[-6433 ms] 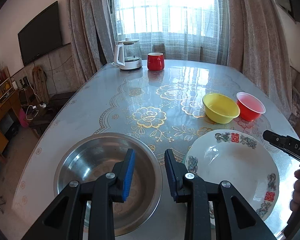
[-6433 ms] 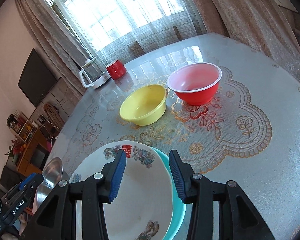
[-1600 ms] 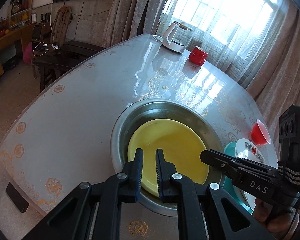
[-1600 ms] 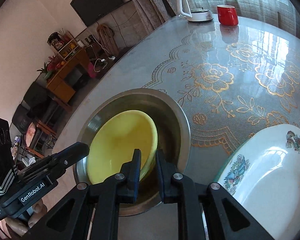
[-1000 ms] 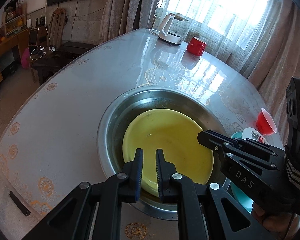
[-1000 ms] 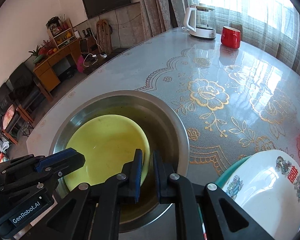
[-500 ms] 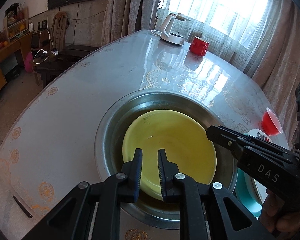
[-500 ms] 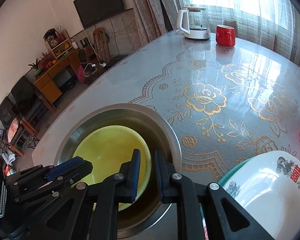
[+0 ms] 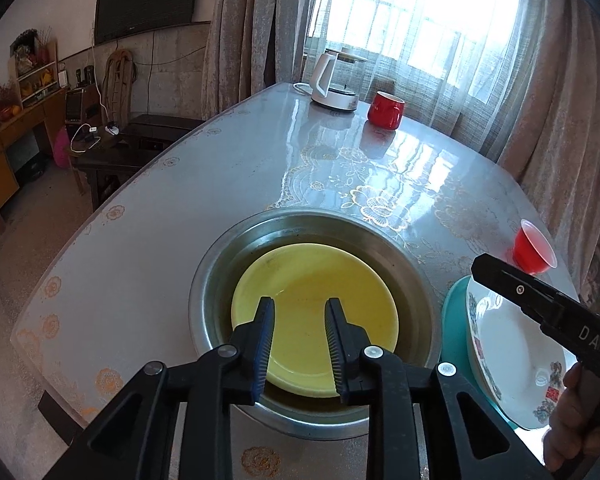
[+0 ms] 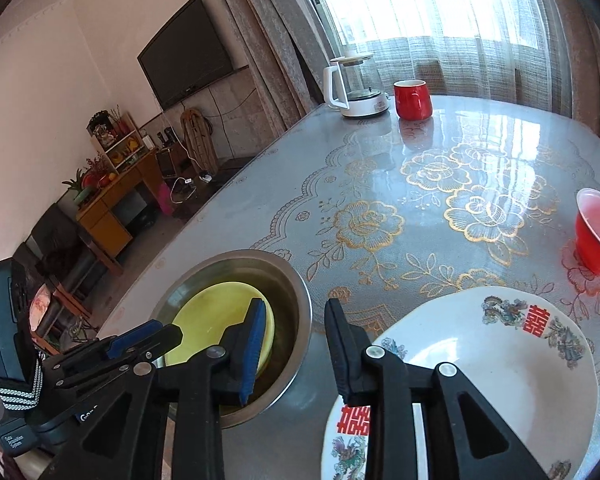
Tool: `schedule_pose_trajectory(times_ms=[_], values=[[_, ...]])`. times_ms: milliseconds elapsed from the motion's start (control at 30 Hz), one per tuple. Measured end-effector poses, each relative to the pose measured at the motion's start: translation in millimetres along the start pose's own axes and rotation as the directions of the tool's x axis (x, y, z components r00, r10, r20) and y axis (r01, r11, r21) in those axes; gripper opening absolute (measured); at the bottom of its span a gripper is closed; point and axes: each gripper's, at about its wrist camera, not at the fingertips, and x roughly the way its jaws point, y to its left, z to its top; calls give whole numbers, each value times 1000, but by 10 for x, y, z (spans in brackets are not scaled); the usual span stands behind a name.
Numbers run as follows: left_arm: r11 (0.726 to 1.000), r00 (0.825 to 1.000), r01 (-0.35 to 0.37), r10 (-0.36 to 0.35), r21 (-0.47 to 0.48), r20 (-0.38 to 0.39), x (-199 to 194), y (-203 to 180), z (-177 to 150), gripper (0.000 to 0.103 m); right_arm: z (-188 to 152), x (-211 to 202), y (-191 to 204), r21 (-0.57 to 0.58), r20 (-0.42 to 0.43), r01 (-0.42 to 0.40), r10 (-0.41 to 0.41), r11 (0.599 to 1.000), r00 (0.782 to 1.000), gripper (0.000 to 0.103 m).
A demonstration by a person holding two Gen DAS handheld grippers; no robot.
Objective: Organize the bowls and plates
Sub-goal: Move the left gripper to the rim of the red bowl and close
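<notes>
Yellow bowl point(image 9: 316, 312) sits inside the steel basin point(image 9: 220, 264); both grippers' jaws just spread, nothing between them: left gripper point(image 9: 300, 340), right gripper point(image 10: 296, 344).

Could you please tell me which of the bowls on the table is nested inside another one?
The yellow bowl: it sits inside the steel bowl, while the red bowl stands alone.

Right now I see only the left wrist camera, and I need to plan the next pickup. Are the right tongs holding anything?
Observer: No. The right tongs have just been opening, and nothing is between them.
Operator: What are they aimed at?
Observer: The strip of table between the metal basin and the white plate.
Operator: My view half hides the red bowl. Does it touch that plate?
Observer: No. The red bowl stands apart from it, with table showing between them.
</notes>
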Motion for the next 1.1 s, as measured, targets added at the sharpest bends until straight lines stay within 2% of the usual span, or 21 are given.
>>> schedule_pose_trajectory(times_ms=[233,433,533,600,867,1100], values=[[997,1000,25,-26,69,8,-34,-269,6,28,-64,-220,-462,116,24,44,-48,992,999,36],[990,999,53,-53,128,-6,8,-515,3,29,-83,-492,-955,233,68,96,-114,968,991,37],[985,998,68,-66,161,-13,40,-667,14,34,-110,-609,-1201,285,75,131,-158,949,985,38],[981,997,83,-81,178,-18,59,-773,22,41,-164,-672,-1377,324,68,157,-189,933,980,38],[958,992,119,-107,262,-58,212,-1251,146,42,-341,-890,-2113,515,37,224,-282,827,959,39],[932,980,192,-168,308,-103,388,-1720,290,42,-315,-990,-2489,571,39,255,-336,780,941,39]])
